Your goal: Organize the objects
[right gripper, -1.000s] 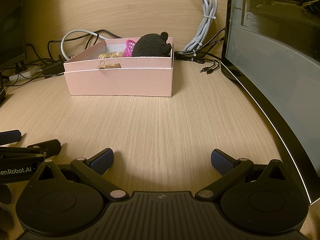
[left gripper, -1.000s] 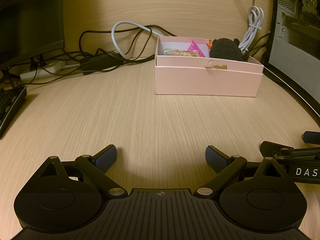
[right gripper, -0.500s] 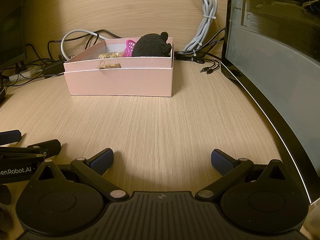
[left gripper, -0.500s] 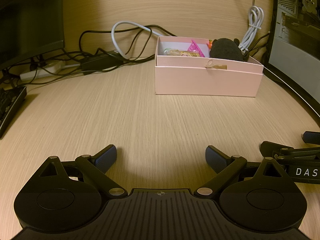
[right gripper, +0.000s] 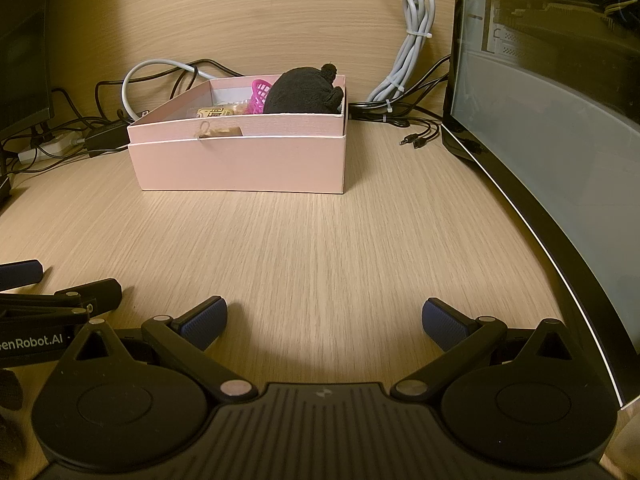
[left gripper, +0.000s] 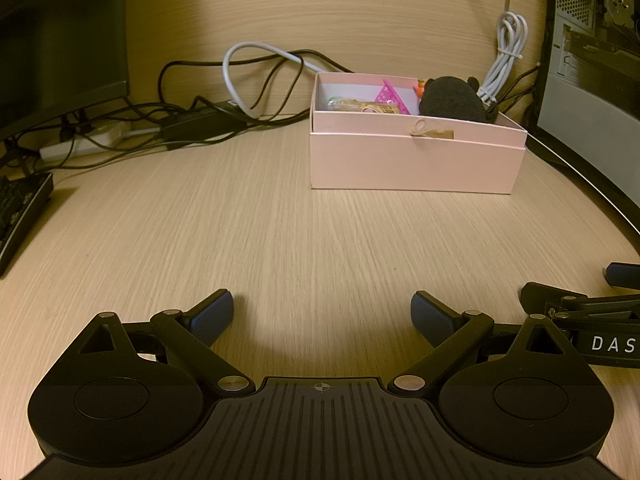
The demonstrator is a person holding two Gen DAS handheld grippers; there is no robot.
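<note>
a home-office computer desk: pale wood-grain surface [left gripper: 280,220], dark monitor [left gripper: 60,40], glass-sided computer tower [right gripper: 560,120], black keyboard [left gripper: 20,212], tangled black and grey cables [left gripper: 224,112].

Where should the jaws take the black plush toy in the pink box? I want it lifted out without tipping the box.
Grip the black plush toy across its rounded top, coming down from above. It rises over the rim of the pink box at the right end, so the top is exposed while the walls block its sides. Both the right gripper and left gripper are open and empty.
</note>
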